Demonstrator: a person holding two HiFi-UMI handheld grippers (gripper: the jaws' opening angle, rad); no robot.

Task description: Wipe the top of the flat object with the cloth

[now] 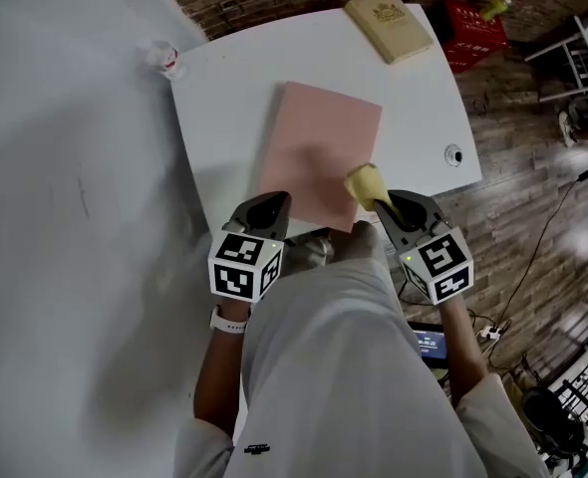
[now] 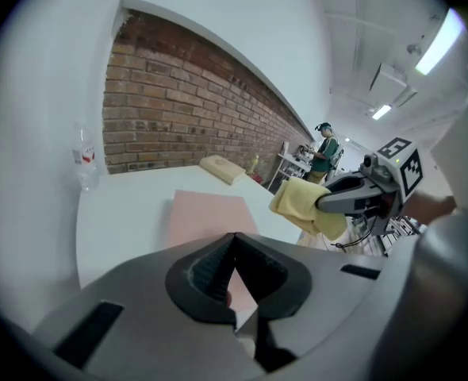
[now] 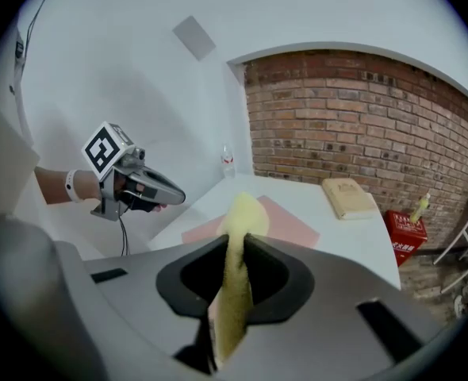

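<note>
A flat pink sheet (image 1: 319, 147) lies on the white table (image 1: 224, 98); it also shows as the pink sheet (image 2: 206, 217) in the left gripper view and the pink sheet (image 3: 297, 227) in the right gripper view. My right gripper (image 1: 386, 205) is shut on a folded yellow cloth (image 1: 366, 184), held just above the sheet's near right corner. The yellow cloth (image 3: 235, 280) runs up between the jaws, and the cloth (image 2: 307, 205) hangs in the air seen from the left. My left gripper (image 1: 271, 205) is shut and empty at the sheet's near left corner.
A tan book (image 1: 388, 24) lies at the table's far right corner. A small plastic bottle (image 1: 164, 59) stands at the far left corner. A round hole (image 1: 454, 154) is in the table's right edge. A red crate (image 1: 473, 30) sits on the brick floor beyond.
</note>
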